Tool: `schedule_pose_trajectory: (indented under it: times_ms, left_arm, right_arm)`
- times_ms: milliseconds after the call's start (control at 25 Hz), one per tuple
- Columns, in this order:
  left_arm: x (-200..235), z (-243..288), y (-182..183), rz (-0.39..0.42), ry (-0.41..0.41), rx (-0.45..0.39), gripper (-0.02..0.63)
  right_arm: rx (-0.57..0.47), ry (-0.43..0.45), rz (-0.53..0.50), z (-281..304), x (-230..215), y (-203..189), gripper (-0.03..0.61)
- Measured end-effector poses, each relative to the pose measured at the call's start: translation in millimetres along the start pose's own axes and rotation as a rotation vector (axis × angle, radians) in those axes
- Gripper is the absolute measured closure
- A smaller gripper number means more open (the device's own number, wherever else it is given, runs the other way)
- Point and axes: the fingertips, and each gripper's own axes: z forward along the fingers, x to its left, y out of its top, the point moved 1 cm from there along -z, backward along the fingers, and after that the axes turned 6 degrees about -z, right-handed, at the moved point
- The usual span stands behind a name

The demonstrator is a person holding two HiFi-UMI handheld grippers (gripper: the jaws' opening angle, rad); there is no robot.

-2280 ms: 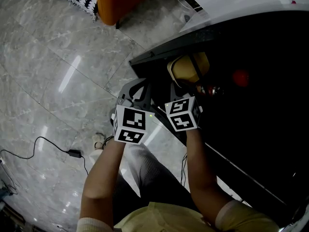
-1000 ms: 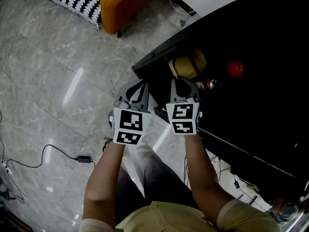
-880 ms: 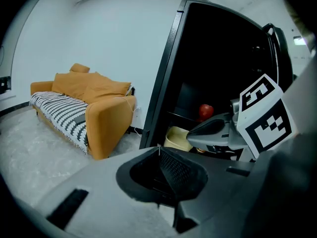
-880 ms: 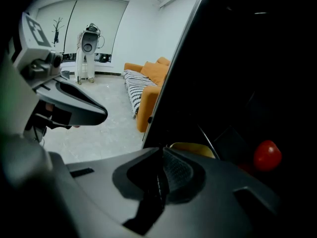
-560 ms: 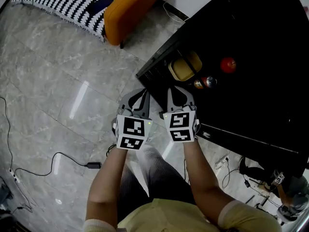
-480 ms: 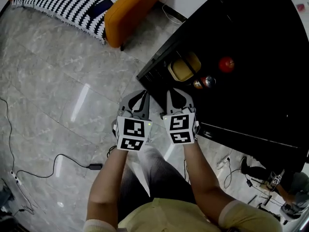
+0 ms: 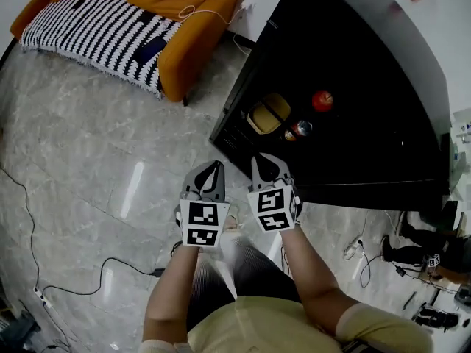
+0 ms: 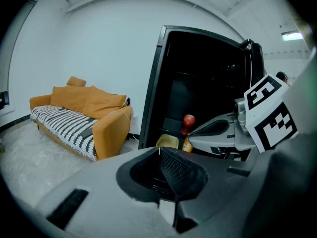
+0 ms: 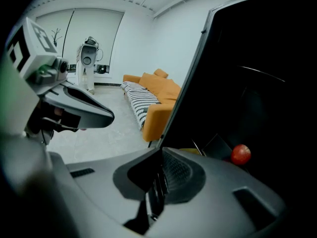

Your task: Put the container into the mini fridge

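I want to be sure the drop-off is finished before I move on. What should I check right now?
1. Left gripper empty: ok. The jaws are together with nothing between them.
2. Right gripper empty: ok. The jaws are together with nothing between them.
3. Container in the fridge: ok. It appears to sit inside, near the bottle and the apple.
4. Container upright: ok. Whether its lid is sealed, cannot tell.
5. Grippers clear of the fridge: ok. Both are over the floor, touching nothing.
6. Fridge shut: not ok. The inside is open to view.
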Motion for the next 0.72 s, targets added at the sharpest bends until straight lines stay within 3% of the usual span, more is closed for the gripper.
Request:
schedule_pose_trajectory:
  times_ms: [280,720]
  left_arm:
    - [-29.0,-25.3,26.0,0.002,-0.033,-0.029,0.589]
    - [-35.5,-64.1,57.1,0.002,-0.020,-0.070,0.589]
  right_arm:
    - [-0.028,-0.016,0.035,-43.5,-0.5,13.3,0.545]
    - [-0.099,-0.056,0.132,-92.7,-12.1,36.5,0.546]
